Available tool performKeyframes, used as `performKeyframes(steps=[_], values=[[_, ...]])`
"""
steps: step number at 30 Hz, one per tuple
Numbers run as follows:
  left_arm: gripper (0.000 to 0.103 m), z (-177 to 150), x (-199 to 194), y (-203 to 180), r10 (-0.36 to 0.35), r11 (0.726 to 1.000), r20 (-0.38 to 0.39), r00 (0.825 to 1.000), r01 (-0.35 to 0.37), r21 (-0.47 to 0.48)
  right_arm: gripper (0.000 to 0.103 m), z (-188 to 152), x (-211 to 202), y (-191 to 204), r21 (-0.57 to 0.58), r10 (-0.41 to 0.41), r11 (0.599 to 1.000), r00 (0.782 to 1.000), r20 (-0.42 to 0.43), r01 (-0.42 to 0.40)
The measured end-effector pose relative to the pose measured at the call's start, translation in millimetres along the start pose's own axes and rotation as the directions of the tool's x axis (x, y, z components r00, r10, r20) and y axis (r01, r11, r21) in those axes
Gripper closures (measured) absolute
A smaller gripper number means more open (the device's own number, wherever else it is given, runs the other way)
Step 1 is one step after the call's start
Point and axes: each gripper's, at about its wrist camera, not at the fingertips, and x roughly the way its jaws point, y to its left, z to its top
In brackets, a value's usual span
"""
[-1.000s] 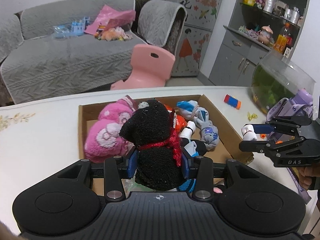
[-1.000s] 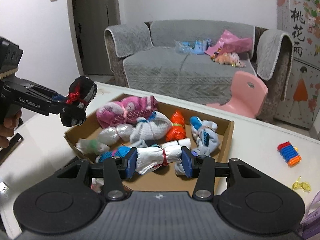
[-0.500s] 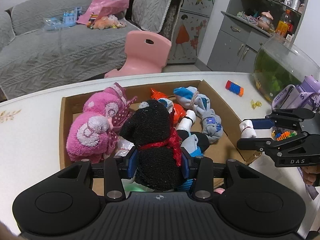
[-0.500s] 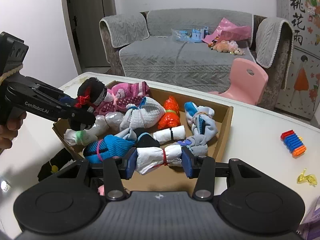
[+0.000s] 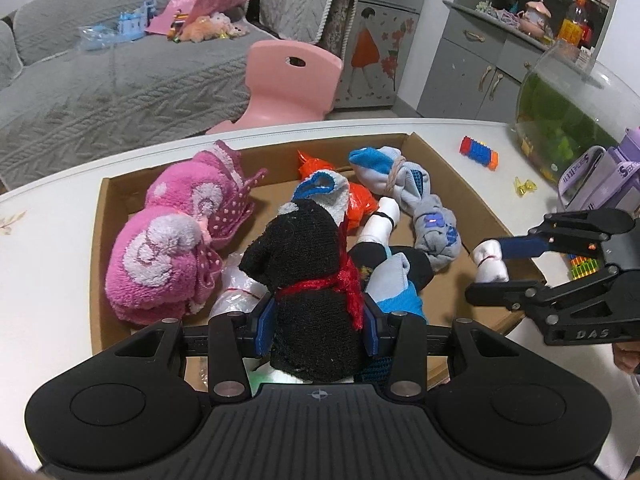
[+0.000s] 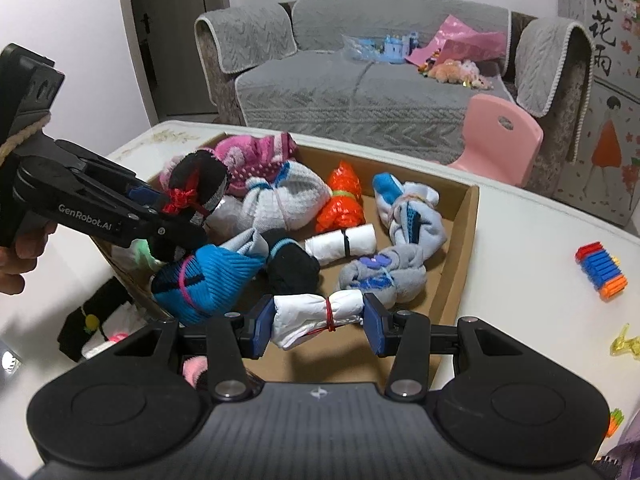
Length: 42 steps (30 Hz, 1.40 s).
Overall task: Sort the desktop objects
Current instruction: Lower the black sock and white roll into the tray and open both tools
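Note:
A shallow cardboard box [image 5: 460,178] [image 6: 464,240] on the white table holds several bundled socks and cloths. My left gripper [image 5: 316,320] is shut on a black sock bundle tied with a red ribbon [image 5: 308,276], held over the box's near left part; the same black bundle [image 6: 196,188] shows from the right wrist view. My right gripper [image 6: 318,322] is shut on a white roll tied with a red band [image 6: 320,316], just above the box's near edge; that white roll [image 5: 490,266] also appears at the right of the left wrist view.
Inside the box lie a pink fluffy bundle [image 5: 168,240], an orange one [image 6: 342,200], blue and grey ones [image 6: 408,208] and a white roll [image 6: 340,242]. A coloured block toy [image 6: 600,270] and yellow clips [image 6: 624,346] lie right of it. A fish bowl [image 5: 572,112] stands far right.
Both grippers have sunk toward the box with their bundles still held. The box and its contents look larger and nearer in both views.

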Motion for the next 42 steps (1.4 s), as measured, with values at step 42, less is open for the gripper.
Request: performKeyframes(steps=[42], values=[[0.031, -12.8, -1.1, -30.8, 0.108, 0.988, 0.076, 0.991, -0.115, 0.101, 0.032, -9.9, 13.2, 6.3, -0.054, -0.134, 0.989, 0.991, 0.010, 0.135]])
